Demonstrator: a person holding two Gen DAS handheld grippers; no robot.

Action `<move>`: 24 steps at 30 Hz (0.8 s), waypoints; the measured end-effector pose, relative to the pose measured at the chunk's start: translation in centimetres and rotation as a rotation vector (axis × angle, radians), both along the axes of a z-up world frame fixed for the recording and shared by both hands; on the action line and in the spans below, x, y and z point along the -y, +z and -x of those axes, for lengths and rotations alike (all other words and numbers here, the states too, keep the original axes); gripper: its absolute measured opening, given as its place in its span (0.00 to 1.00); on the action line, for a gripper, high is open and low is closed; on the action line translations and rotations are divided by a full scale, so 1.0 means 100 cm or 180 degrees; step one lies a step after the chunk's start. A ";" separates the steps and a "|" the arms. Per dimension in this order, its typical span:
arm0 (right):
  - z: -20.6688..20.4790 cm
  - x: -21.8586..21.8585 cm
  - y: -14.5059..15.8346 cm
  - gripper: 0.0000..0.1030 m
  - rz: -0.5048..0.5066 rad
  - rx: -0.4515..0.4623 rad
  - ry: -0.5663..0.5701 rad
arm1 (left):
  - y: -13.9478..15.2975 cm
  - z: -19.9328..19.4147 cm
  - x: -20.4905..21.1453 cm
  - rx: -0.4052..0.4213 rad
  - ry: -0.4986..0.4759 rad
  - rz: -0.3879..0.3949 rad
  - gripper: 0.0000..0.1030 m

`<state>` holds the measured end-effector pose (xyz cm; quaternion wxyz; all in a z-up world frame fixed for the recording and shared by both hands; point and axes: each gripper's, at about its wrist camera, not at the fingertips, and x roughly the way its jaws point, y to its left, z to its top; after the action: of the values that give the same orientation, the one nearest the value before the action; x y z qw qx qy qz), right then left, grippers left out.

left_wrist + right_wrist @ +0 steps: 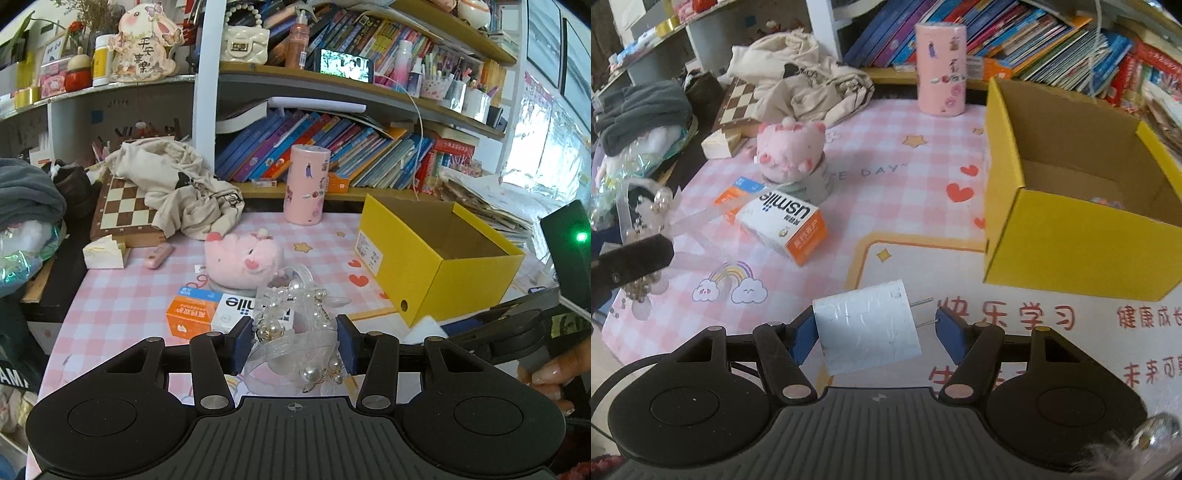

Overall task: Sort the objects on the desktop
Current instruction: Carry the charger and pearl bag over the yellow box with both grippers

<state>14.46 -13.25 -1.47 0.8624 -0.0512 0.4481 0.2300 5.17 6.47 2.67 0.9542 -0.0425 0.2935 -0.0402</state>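
Left wrist view: my left gripper (294, 343) pinches the pearl-and-ribbon bundle (295, 332) left of the yellow box (436, 251). My right gripper (875, 334) stands open astride the white charger (866, 328), near that box.

Left hand-held gripper (293, 341): matte black body, ribbed centre plate with a small crosshair mark, two round discs at the sides, silver pivot screws, dark blue finger pads (242, 345). Right hand-held gripper (875, 336) — same build. Its black housing shows a green LED; the person's hand (550, 373) has long, glossy nails.
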 end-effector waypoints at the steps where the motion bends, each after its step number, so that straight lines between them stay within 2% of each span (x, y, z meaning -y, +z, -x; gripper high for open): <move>1: 0.003 0.002 0.002 0.64 -0.0002 0.0026 -0.0016 | 0.000 0.002 0.001 0.0005 -0.0010 -0.0008 0.45; 13: 0.027 0.012 0.000 0.64 0.0023 -0.0018 -0.0178 | 0.002 0.018 0.006 0.0044 -0.0183 -0.0015 0.45; 24: 0.042 0.030 0.004 0.64 0.0096 -0.0020 -0.0407 | 0.001 0.017 0.021 0.0071 -0.0486 0.0049 0.45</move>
<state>10.29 -16.27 -1.08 0.8731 -0.0347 0.4565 0.1679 3.49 4.40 2.76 0.9512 -0.0270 0.2849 -0.1156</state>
